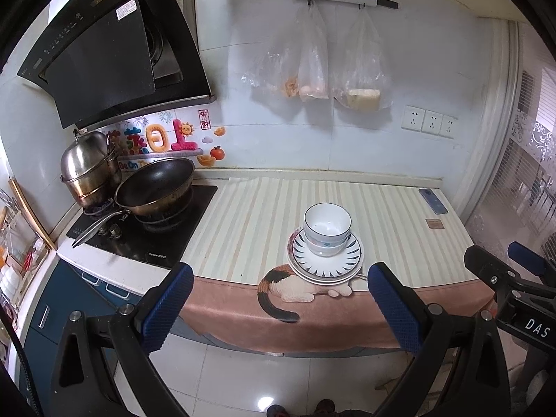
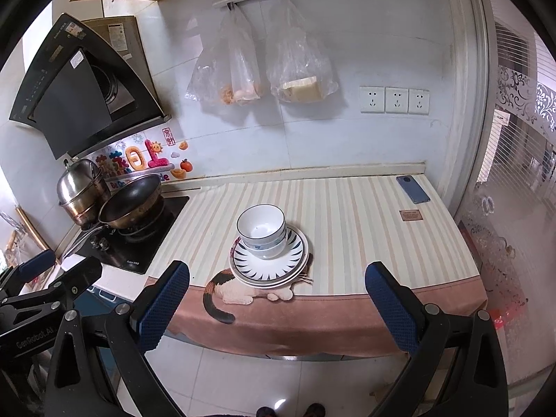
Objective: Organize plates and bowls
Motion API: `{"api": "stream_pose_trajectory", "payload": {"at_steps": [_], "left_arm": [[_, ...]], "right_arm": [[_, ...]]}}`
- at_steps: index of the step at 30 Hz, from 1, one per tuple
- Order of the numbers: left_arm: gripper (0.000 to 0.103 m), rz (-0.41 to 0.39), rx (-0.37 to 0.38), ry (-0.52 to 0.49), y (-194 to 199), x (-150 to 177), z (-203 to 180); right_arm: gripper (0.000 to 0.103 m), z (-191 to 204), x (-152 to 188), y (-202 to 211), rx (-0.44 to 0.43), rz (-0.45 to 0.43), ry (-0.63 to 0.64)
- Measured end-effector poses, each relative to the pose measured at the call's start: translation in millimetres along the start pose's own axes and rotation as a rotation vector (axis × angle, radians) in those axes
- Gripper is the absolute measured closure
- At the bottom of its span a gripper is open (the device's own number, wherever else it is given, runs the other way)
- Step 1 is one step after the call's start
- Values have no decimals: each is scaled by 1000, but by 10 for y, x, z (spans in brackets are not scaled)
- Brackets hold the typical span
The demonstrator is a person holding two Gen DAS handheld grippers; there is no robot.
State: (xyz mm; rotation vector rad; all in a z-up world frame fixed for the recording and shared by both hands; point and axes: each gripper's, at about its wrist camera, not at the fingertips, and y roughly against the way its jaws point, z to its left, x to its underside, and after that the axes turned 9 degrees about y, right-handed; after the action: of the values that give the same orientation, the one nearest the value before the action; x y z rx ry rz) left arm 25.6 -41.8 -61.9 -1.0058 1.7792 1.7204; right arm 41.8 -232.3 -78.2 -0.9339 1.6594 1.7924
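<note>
Bowls (image 1: 326, 227) sit nested on stacked plates (image 1: 325, 260) atop the striped countertop cloth (image 1: 250, 222); we note both the left gripper (image 1: 279, 299) and right gripper (image 2: 276, 299) spread wide, empty.

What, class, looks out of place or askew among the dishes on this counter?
The plates are stacked unevenly, their rims offset, and the pile sits at the counter's front edge. The bowls nested on top sit off-centre, towards the back left. Nothing looks spilled or broken.

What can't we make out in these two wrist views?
- Plate count: stack of plates shows only rims in both views; bowls cover the middle.
- Bowl count: nested, lower ones mostly hidden.
- Bag contents: blurred by plastic.
- Mat label: too small to read.
</note>
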Motion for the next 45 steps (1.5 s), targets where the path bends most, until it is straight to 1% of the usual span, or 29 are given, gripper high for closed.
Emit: {"api": "stream_pose_trajectory", "payload": {"at_steps": [12,27,45], "left_arm": [[0,36,15,20,-109,-2,92],[0,28,23,7,-133,-37,117],[0,25,28,6,-134,-44,166]], "right_arm": [[0,46,26,-35,-6,13,17],[0,52,11,-105,-7,23,16],[0,49,4,-92,6,19,11]]}}
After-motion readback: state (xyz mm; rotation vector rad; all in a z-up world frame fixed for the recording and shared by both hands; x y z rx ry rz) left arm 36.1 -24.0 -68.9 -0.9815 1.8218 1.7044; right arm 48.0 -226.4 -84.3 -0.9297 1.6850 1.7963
